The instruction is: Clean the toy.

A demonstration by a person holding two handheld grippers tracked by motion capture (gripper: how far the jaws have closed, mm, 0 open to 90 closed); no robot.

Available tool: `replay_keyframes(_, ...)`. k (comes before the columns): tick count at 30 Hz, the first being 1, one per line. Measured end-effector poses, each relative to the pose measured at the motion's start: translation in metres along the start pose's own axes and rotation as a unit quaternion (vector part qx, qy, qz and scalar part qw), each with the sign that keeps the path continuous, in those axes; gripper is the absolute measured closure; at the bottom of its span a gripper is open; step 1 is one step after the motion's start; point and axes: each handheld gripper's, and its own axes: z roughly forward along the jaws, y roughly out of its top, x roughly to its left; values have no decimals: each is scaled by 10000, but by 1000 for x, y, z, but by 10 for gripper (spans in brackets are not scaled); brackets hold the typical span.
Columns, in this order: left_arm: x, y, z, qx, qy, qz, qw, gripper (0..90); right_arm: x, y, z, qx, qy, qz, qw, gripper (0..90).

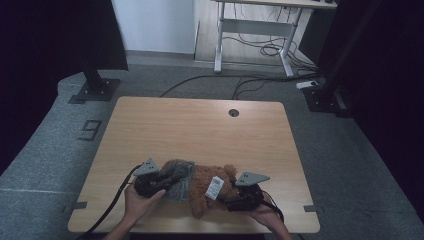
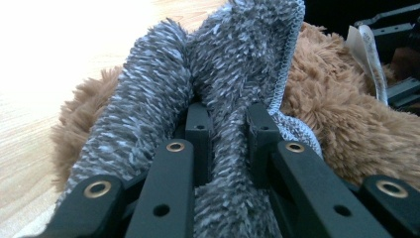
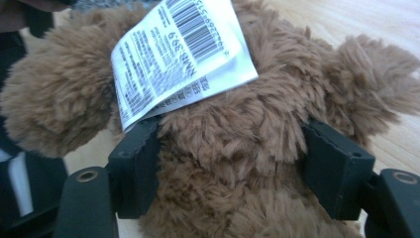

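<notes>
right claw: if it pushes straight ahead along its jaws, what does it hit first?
The brown plush toy: the right claw already has its body between the jaws, fur against both pads. Going on would probably just press deeper into the plush, under the white tag. What lies beyond it is hidden.

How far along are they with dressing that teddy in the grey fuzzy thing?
Partly done: the grey garment already covers one end of the brown teddy. In hand: the left gripper pinches its fabric, while the right gripper straddles the teddy. Left: covering the exposed brown plush.
</notes>
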Motion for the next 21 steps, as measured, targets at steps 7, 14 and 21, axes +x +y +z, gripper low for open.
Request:
replay_keyframes(7,5,1,10,-186,95,-61,9998,765,-1,-6,11,-202,-492,-59,9986,331)
replay_keyframes(14,10,10,23,-218,373,63,9990,765,-15,-2,24,-395,-805,16,9960,351)
replay_keyframes(21,15,17,35,-203,553,78,9982,767,-28,1,37,-618,-1055,58,9925,384)
